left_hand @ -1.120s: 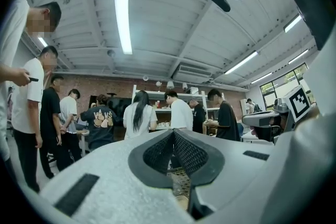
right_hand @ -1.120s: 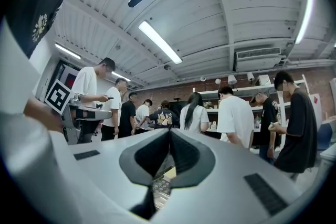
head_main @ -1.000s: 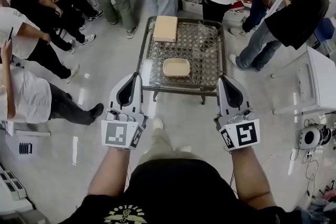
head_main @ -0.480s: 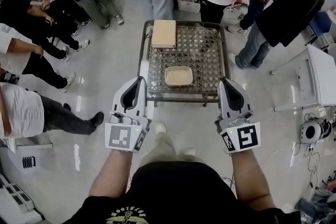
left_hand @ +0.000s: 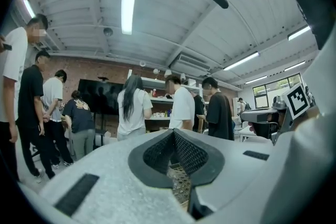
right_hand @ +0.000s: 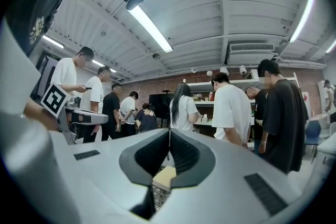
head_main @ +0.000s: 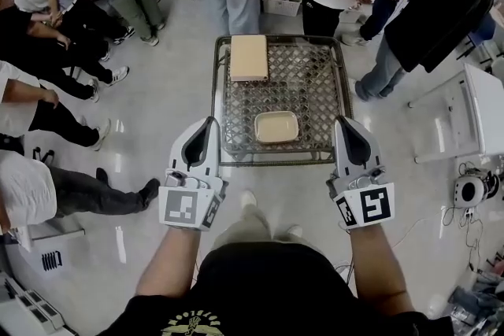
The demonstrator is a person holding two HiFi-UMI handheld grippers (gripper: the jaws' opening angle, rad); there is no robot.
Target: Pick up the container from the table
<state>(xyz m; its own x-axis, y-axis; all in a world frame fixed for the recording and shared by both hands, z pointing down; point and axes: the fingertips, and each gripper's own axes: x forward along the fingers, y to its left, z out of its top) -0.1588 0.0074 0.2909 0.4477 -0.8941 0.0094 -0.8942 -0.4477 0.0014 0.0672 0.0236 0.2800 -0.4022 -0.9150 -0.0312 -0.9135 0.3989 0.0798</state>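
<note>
Container (head_main: 276, 127): shallow, rectangular with rounded corners, cream/beige with a paler rim. It sits flat on the metal-lattice table (head_main: 315, 83), near the edge facing the person and roughly centred. No label or print is visible on it. A flat tan box (head_main: 249, 57) lies at the far left corner, well apart from it, also unmarked.

Left gripper (head_main: 210, 122) is just off the near-left corner of the table and right gripper (head_main: 341, 122) just off the near-right corner. Neither touches the container. Left fingers (left_hand: 157, 150) are pressed together at the tips, empty. Right fingers (right_hand: 184, 155) likewise, empty.

Writing: only black-and-white square codes on the marker cubes (head_main: 183, 206). The yellow shirt print (head_main: 187, 323) is too small to read.
</note>
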